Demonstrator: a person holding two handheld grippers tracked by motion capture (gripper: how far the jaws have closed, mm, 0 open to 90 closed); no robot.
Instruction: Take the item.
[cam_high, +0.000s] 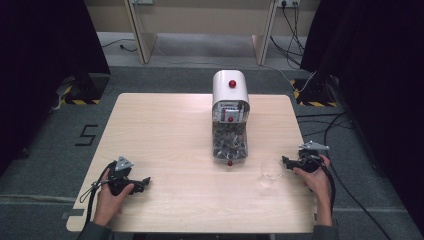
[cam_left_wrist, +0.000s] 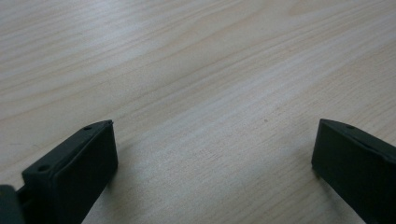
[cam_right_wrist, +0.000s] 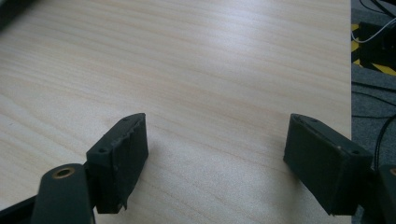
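At the near left corner of the worktop (cam_high: 165, 120), the left hand-held gripper (cam_high: 145, 181) lies low with its jaws spread wide and nothing between them. Near the right edge, the right hand-held gripper (cam_high: 285, 161) is also spread wide and holds nothing. Its tips point at a clear glass cup (cam_high: 270, 171) that stands upright just beside it, not yet touched. Farther back, in the middle of the worktop, stands a white dispenser (cam_high: 230, 90) with red knobs and a see-through bin of dark bits. It looks like the very start: the cup is about to be picked up. Next, the right jaws should slide around the cup and squeeze softly, because thin glass can slip or tip.
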